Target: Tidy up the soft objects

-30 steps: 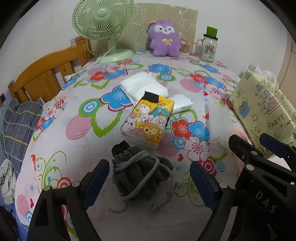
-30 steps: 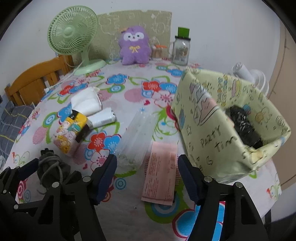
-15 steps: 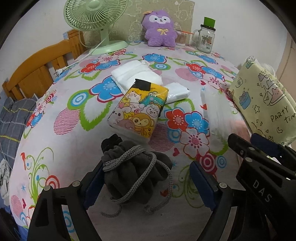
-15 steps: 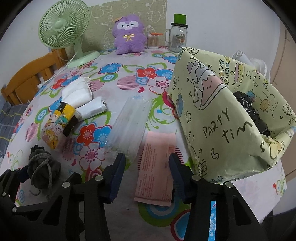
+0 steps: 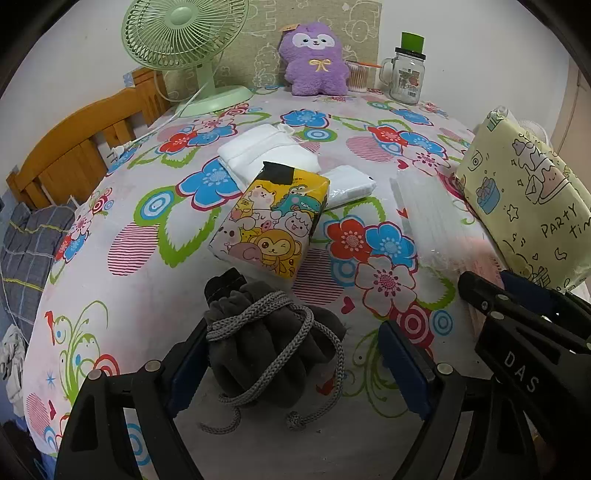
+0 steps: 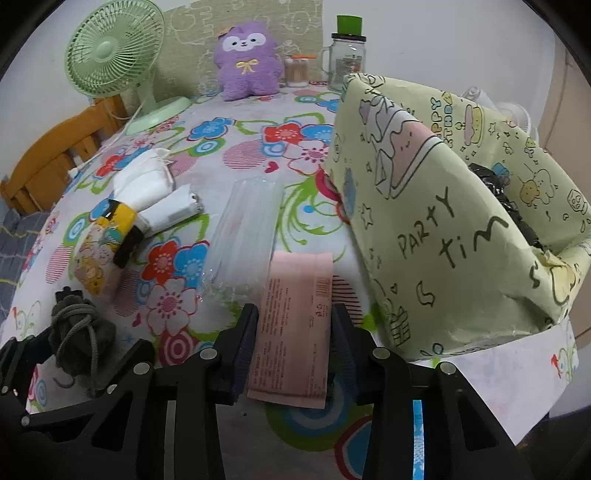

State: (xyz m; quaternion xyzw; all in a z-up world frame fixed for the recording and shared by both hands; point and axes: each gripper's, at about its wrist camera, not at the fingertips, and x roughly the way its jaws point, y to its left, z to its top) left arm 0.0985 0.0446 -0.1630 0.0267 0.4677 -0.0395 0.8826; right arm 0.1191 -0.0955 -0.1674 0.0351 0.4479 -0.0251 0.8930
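A grey drawstring pouch (image 5: 273, 339) lies on the flowered tablecloth (image 5: 147, 295) between the fingers of my left gripper (image 5: 295, 362). That gripper is open: its left pad (image 5: 188, 354) is at the pouch's side and the right pad stands well apart. My right gripper (image 6: 295, 347) straddles a flat pink packet (image 6: 295, 325), and its closing jaws meet the packet's two long edges. To the right stands a yellow-green "party time" bag (image 6: 443, 221), open on top with a black thing (image 6: 495, 184) inside.
A cartoon-print tissue pack (image 5: 269, 221), white packs (image 5: 266, 151) and a clear plastic pack (image 5: 424, 218) lie mid-table. A green fan (image 5: 184, 33), purple plush (image 5: 314, 59) and glass jar (image 5: 404, 74) line the back. A wooden chair (image 5: 74, 147) stands left.
The right gripper's jaws have narrowed from wide apart onto the pink packet's edges. The left gripper has crept forward, so the pouch now sits between its fingers.
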